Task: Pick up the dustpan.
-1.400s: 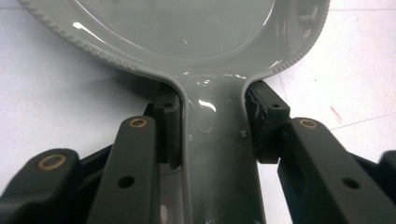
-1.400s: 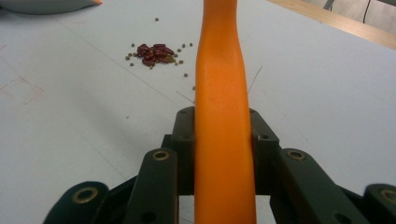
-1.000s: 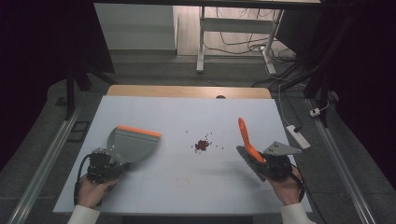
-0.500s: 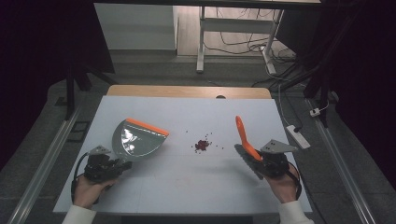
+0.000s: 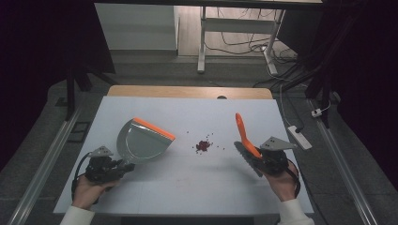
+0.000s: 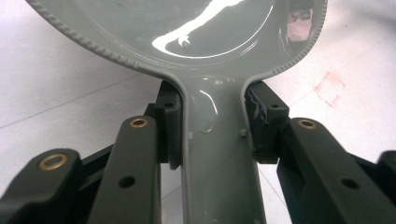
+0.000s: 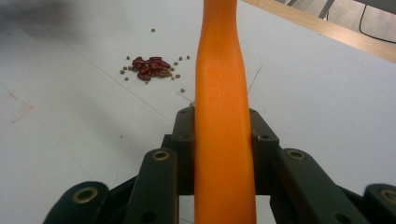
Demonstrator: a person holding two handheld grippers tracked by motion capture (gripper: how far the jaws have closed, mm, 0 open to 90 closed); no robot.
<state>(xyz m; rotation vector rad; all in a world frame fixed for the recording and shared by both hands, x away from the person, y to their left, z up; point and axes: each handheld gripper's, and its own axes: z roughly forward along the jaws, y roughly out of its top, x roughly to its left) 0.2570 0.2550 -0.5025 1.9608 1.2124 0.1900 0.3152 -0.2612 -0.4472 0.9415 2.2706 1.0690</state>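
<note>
Two jaws clamped: left gripper [image 5: 105, 167] on dustpan [image 5: 143, 140], right gripper [image 5: 270, 159] on brush [image 5: 245, 136]; white table [image 5: 187, 187] (dim room).

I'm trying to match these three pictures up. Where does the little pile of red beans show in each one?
High view: the red beans lie mid-table, between the grey dustpan and the orange brush.
Left gripper view: not in it; the dustpan's pan and handle sit ahead of the jaws.
Right gripper view: the beans lie upper left, left of the orange handle.
Shared landmark: the white table, also seen at and.
</note>
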